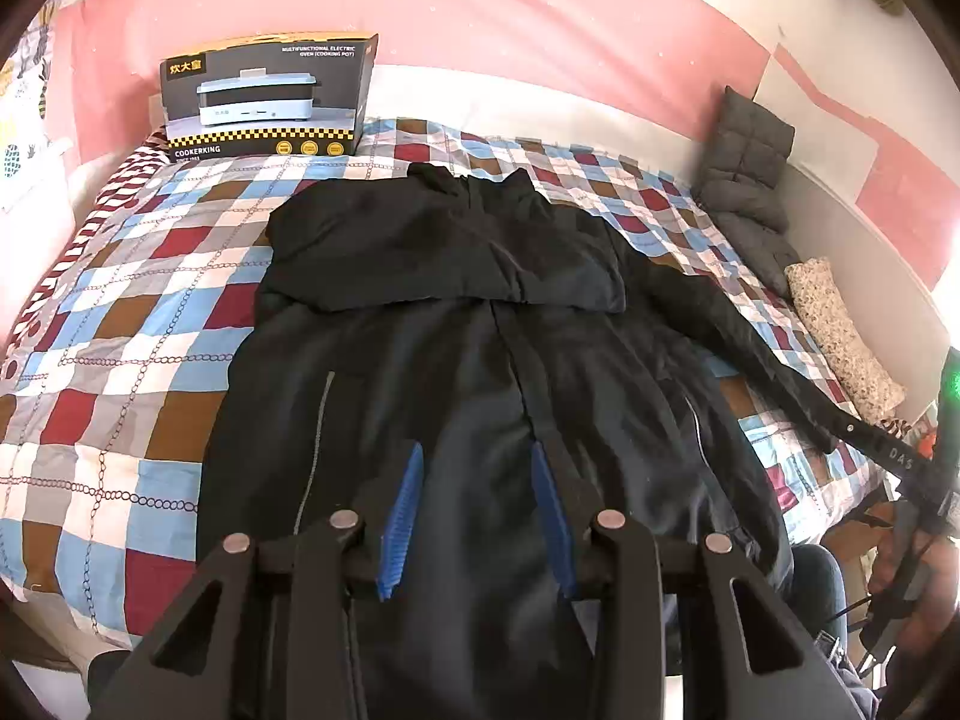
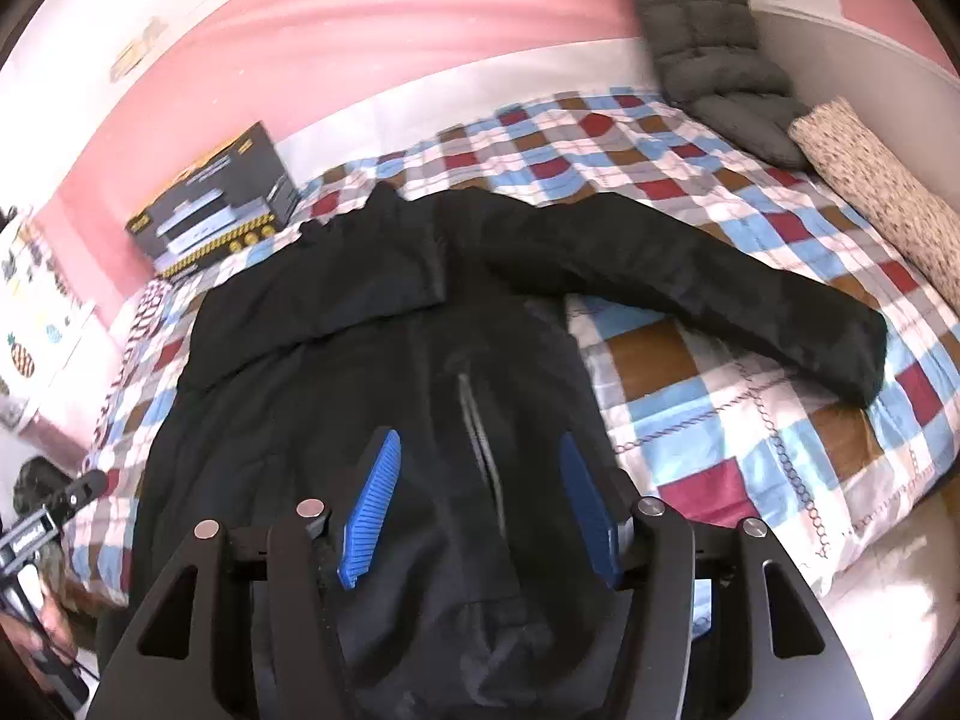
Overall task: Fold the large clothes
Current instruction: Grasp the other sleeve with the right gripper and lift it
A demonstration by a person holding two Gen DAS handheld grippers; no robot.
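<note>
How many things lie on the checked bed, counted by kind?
Black padded jacket: 1
Black cardboard cooker box: 1
Grey quilted cushion: 1
Speckled beige pillow: 1
Total: 4

Black jacket (image 1: 480, 312) flat on the checked bed, one sleeve folded across, other outstretched

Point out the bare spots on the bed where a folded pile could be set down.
Bare quilt lies left of the jacket, below the box. A second patch sits between the jacket body and its outstretched sleeve. The far right edge is crowded by the grey cushion and the patterned pillow.
</note>
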